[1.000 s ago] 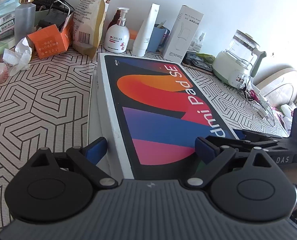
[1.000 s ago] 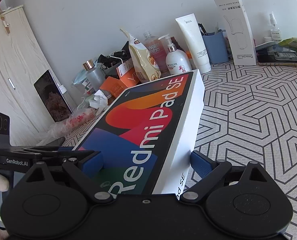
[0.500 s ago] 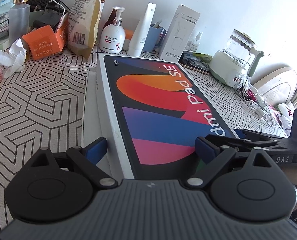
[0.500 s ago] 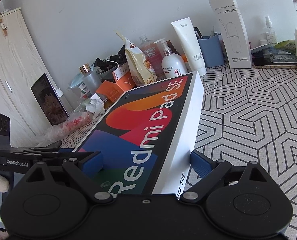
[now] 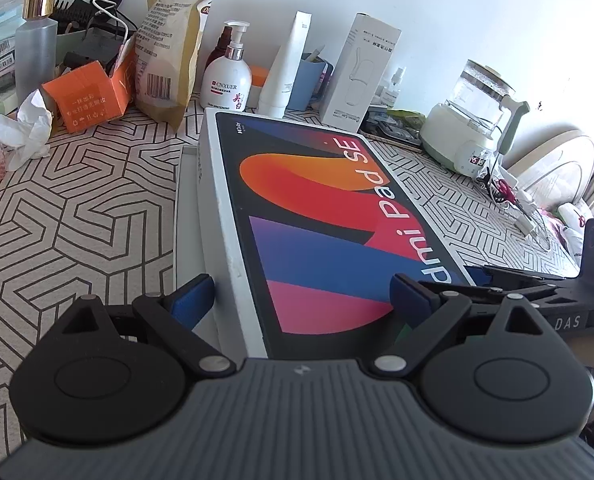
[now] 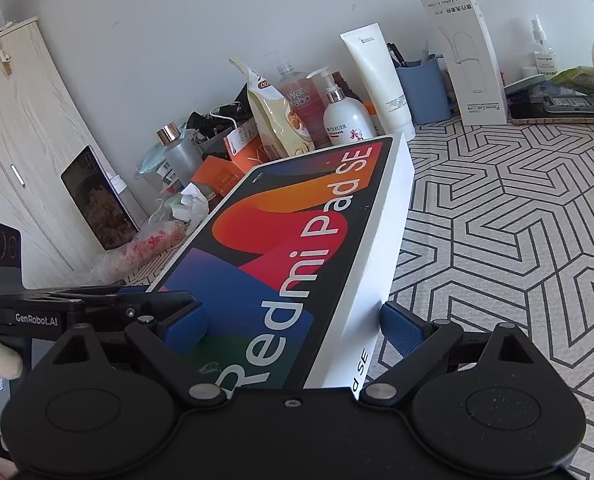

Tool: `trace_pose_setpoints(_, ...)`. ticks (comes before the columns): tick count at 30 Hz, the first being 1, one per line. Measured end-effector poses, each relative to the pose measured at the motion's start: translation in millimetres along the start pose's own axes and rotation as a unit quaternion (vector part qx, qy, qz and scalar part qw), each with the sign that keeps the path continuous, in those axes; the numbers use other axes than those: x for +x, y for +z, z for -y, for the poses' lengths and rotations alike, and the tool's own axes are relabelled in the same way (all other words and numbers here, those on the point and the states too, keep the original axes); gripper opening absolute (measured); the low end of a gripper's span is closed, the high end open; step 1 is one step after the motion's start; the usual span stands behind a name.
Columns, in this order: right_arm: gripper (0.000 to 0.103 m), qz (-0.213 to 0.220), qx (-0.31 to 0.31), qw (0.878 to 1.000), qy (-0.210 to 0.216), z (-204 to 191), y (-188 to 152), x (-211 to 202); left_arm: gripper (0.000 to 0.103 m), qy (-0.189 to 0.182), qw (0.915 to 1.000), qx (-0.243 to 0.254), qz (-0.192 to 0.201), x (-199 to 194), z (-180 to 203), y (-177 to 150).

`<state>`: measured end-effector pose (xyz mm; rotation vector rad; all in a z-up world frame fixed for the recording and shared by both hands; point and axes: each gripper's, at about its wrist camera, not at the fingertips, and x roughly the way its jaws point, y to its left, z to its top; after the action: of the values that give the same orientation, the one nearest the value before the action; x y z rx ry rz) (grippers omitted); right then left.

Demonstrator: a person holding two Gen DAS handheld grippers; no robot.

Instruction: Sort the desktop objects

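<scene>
A large flat Redmi Pad SE box (image 5: 321,216) with a colourful lid lies long-ways between both grippers, its far end near the bottles at the wall. My left gripper (image 5: 301,300) is shut on the box's near left corner, one blue pad on the white side, one on the lid. My right gripper (image 6: 293,324) is shut on the near right corner of the same box (image 6: 297,236). Each gripper shows in the other's view. Whether the box rests on the table or is held just above it is unclear.
Along the wall stand a white pump bottle (image 5: 227,82), a snack bag (image 5: 171,40), a white tube (image 5: 285,70), a blue cup (image 5: 307,80), a tall white carton (image 5: 359,74) and an orange box (image 5: 87,100). A kettle (image 5: 471,120) stands at right. A crumpled tissue (image 5: 25,130) lies at left.
Both grippers and the box have moved forward toward the wall; the bottles and cartons at the back look closer. The grips on the box are unchanged.
</scene>
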<state>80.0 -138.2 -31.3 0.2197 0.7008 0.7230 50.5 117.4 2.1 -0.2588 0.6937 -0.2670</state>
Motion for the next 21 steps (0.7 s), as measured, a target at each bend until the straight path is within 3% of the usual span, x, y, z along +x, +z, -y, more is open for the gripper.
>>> trace_pose_setpoints(21,0.097,0.008,0.003,1.0,0.003,-3.2,5.9,7.1,0.095,0.007,0.9999,-0.009,0.001,5.5,-9.8,4.2)
